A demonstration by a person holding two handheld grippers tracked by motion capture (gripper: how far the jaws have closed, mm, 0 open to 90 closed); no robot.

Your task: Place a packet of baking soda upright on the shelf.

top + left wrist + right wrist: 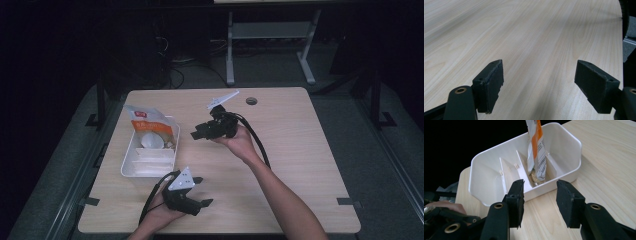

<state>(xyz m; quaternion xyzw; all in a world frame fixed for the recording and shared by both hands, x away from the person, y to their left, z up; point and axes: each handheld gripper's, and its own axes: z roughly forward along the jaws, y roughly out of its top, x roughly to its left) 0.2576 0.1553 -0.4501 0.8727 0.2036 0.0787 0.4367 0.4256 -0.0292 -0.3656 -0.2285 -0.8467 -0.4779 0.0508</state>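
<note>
Beside the white bin (564, 162) the right gripper (539, 195) hangs spread and empty — packet (537, 150) propped upright between dividers, apparently just placed — while the left gripper (539, 82), also spread, idles over bare table (524, 32).

The desk (300, 150) lies bare across the whole right half of the high view, so a hand can pass there freely. The one obstacle on it sits at the left of the frame: a white bin (131, 165) with thin dividers, and a tall orange-and-white pouch (145, 122) standing upright in its far compartment, rising well above the rim. The right tool (196, 134) hangs just beside the bin's right wall, its jaws parted with nothing between them. In the left tool's view, bare wood runs ahead of the left tool (539, 82). A small round hole (251, 101) marks the desk's far edge.
</note>
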